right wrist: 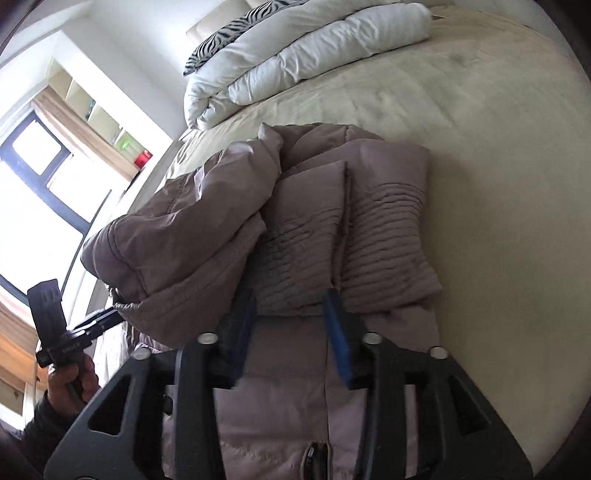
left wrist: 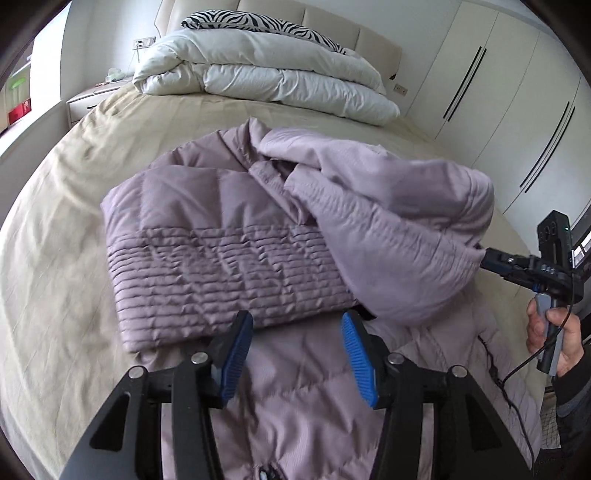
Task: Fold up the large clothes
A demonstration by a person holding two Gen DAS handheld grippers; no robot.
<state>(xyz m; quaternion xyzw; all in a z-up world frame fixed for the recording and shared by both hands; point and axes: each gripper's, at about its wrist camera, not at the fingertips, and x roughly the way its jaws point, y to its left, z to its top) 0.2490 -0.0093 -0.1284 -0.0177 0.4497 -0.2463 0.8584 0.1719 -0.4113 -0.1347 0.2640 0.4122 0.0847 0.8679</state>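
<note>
1. Mauve quilted down jacket [left wrist: 236,254] lies on a bed [left wrist: 59,258] with a beige sheet, its upper part folded over the lower body; hood and a sleeve bunched on top.
2. Left tool [left wrist: 297,350]: blue pads apart, nothing between them, hovering just above the jacket's lower panel by the folded edge.
3. Right tool [right wrist: 291,332]: jaws apart, empty, over the jacket's zip line; pads motion-blurred.
4. Only the left wrist view shows: white wardrobe doors [left wrist: 495,92], nightstand [left wrist: 83,103], and the right tool from the side, its tip at the bunched hood; whether it touches, cannot tell.
5. Only the right wrist view shows: window [right wrist: 33,192], curtain [right wrist: 85,136], and the left tool from the side, held by a hand [right wrist: 72,384].
6. Both views: white duvet [left wrist: 266,74] and zebra pillow [left wrist: 258,24] folded at the headboard end, well apart from the jacket.
</note>
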